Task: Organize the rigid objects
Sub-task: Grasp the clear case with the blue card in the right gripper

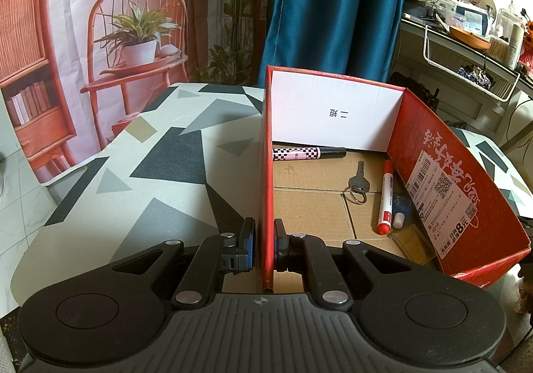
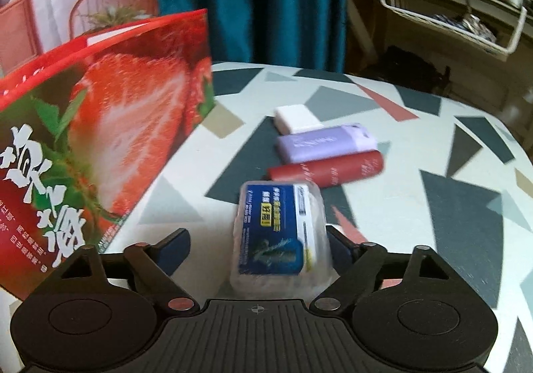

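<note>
Pinching the box (image 1: 266,173) wall between nearly closed jaws, the left hand-held gripper (image 1: 265,248) steadies it on the bench (image 1: 160,153), likely so it won't slide during loading. Inside lie a pen (image 1: 306,153), key (image 1: 358,184) and marker (image 1: 386,199). The right hand-held gripper (image 2: 256,251) gapes wide around a blue case (image 2: 279,233), apparently not yet clamped; three cases (image 2: 324,148) wait beyond.

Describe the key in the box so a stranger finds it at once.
Look inside the red cardboard box whose side wall the left gripper clamps. On its brown floor, between the checkered pen at the back and the red marker, lies the key: the only metal item, on a ring.
</note>
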The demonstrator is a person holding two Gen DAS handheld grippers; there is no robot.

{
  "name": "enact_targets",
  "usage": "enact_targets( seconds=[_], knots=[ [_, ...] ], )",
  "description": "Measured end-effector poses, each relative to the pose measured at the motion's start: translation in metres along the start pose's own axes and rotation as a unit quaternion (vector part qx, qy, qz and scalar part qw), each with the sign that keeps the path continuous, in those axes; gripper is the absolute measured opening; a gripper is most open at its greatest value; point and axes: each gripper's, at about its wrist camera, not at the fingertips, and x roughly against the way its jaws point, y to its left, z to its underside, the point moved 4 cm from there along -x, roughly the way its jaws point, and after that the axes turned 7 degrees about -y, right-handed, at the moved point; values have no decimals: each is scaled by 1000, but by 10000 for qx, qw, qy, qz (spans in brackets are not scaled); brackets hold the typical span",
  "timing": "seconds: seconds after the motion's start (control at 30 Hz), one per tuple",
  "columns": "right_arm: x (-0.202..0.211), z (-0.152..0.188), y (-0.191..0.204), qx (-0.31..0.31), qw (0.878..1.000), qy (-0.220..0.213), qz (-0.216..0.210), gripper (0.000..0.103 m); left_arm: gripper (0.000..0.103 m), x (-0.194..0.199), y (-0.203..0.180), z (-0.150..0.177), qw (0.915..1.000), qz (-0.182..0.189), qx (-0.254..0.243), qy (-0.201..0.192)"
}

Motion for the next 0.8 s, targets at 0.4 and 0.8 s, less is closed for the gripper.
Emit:
enact_targets(
  seconds=[0.4, 0.8],
  knots=[
    [-20, -14, 36, 59, 9998, -195, -37, 53, 11, -1, 0, 0, 10000, -1, -2, -2],
    [-5, -3, 28, -127, 9993, -346, -114, 53, 11, 0, 0, 0, 10000, -11, -6, -3]
  ],
)
